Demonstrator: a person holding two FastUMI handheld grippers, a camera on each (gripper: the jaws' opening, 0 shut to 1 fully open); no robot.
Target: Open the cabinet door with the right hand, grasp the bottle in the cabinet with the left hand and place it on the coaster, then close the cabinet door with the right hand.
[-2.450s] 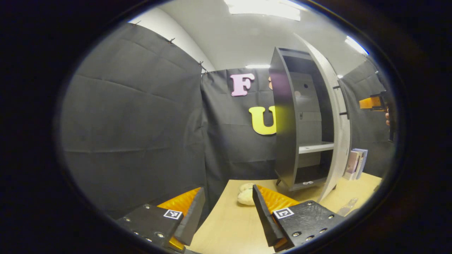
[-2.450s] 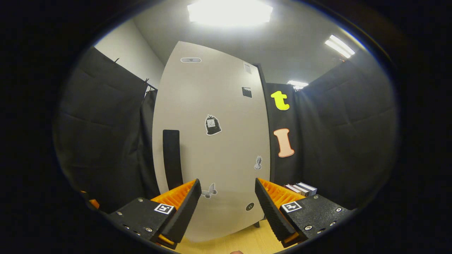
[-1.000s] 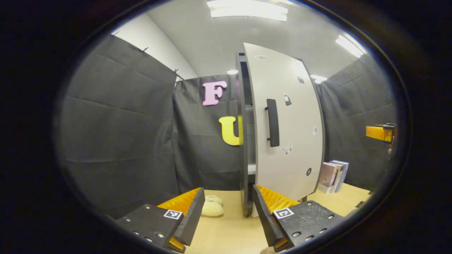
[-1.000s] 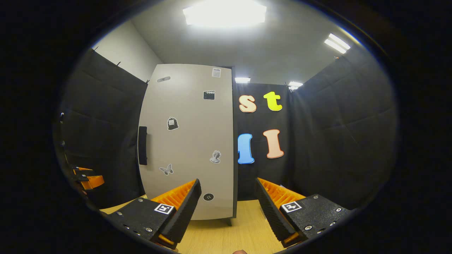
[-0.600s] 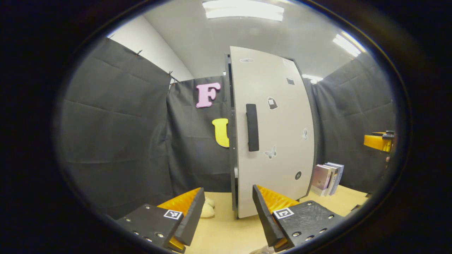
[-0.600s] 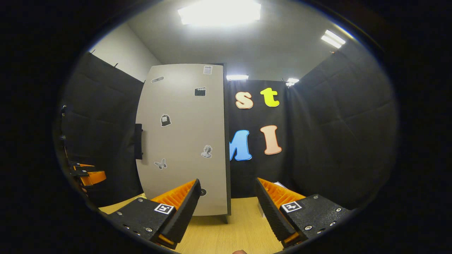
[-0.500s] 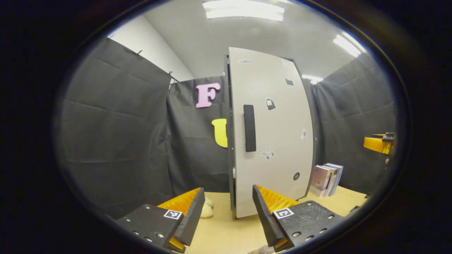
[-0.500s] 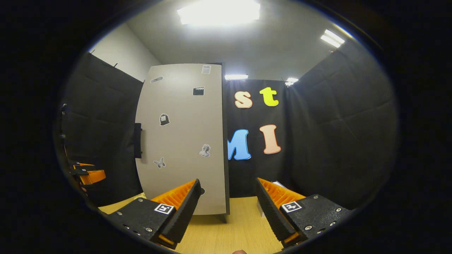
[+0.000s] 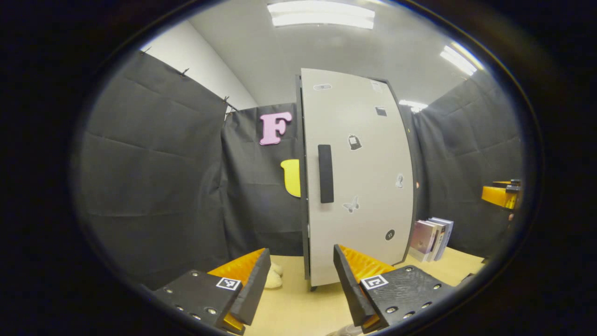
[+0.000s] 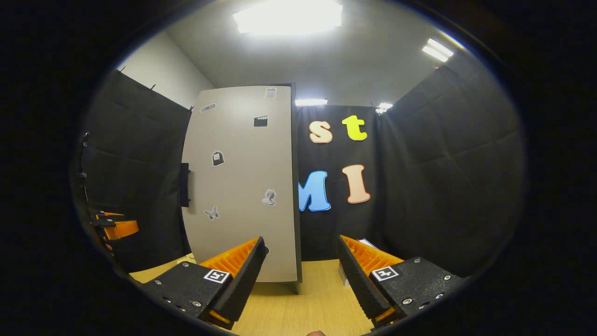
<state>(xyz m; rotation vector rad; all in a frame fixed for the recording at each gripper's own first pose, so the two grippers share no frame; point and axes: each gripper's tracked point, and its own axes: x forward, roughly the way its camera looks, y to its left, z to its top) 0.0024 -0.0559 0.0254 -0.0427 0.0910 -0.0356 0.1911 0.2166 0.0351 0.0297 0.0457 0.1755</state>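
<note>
Standing back from the tall pale-grey cabinet door (image 9: pixel 359 177), I hold both tongs clear of it over the light wooden tabletop (image 10: pixel 298 303). That door, dotted with small stickers and fitted with a long black vertical handle (image 9: pixel 325 173), sits flush or very nearly flush against the dark cabinet frame (image 9: pixel 301 186), so by my reckoning the closing step is all but finished. My left gripper (image 9: pixel 302 275) hangs low in front of the door with its fingers spread wide and nothing between them; my right gripper (image 10: pixel 302 270) is likewise spread and empty, pulled off toward the hinge side, presumably so the door could swing shut unobstructed. In the left gripper view my right gripper's body shows at the far right edge. A few upright books (image 9: pixel 431 235) lean just beside the cabinet, and a cream plush toy (image 9: pixel 273 277) lies on the table by its left foot. Where the bottle and coaster now sit I cannot tell from either view.
</note>
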